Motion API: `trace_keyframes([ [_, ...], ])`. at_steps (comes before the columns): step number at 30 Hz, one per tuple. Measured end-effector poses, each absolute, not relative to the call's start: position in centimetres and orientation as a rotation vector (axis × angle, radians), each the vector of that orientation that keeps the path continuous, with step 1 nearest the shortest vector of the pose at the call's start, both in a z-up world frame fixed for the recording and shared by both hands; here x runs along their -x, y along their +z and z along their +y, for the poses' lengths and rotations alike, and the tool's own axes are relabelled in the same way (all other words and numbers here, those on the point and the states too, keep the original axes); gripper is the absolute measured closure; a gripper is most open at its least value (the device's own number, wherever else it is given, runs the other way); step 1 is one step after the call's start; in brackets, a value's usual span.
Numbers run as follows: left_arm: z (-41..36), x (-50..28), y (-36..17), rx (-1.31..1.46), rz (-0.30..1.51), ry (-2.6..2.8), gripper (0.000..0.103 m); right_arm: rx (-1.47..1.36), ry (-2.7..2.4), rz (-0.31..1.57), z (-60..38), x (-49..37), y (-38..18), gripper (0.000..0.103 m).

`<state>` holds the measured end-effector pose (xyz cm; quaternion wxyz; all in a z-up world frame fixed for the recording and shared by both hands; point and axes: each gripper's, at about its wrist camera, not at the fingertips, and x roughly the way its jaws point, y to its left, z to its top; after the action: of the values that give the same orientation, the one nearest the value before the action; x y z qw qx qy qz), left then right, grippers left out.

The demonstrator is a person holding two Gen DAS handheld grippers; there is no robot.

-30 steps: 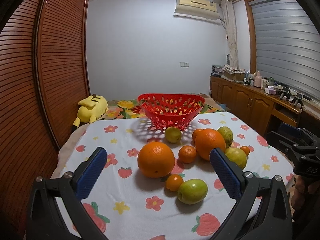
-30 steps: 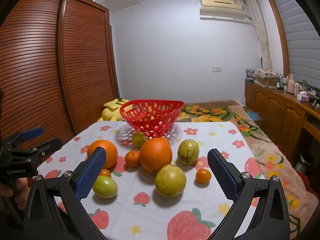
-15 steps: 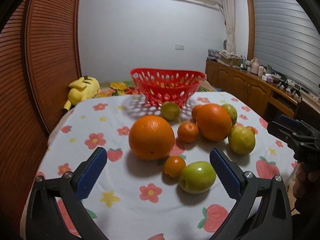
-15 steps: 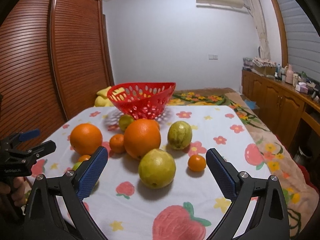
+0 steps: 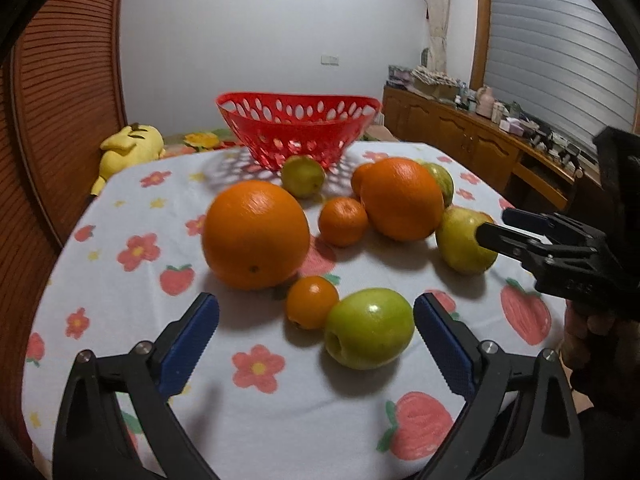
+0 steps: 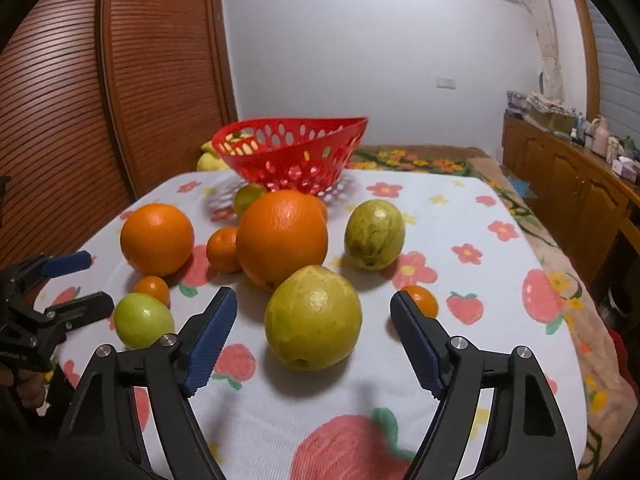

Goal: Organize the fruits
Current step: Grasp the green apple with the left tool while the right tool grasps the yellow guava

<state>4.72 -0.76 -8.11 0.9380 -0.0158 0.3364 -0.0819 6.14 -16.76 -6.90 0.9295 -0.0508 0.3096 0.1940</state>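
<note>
Fruits lie loose on the flowered counter (image 5: 120,312), all outside the red basket (image 5: 298,136) at upper centre. In the right wrist view a yellow-green guava (image 6: 313,324) sits low centre between the right tongs (image 6: 314,338), whose jaws have just been closing yet stand apart, touching nothing. The left tongs (image 5: 316,340), also narrowing slightly, gape around a green apple (image 5: 369,328) and small tangerine (image 5: 312,302); its right pad seems just clear of the apple.
</note>
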Motion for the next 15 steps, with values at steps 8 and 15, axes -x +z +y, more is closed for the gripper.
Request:
trace_keyframes([
  [8, -1.2, -5.3, -9.1, 0.065, 0.750, -0.250, 0.021, 0.126, 0.437, 0.741, -16.1, -8.1, -8.5, 0.026],
  [15, -1.8, -5.4, -9.1, 0.057, 0.766, -0.284, 0.023, 0.143, 0.435, 0.784, -15.6, -8.9, -9.1, 0.038],
])
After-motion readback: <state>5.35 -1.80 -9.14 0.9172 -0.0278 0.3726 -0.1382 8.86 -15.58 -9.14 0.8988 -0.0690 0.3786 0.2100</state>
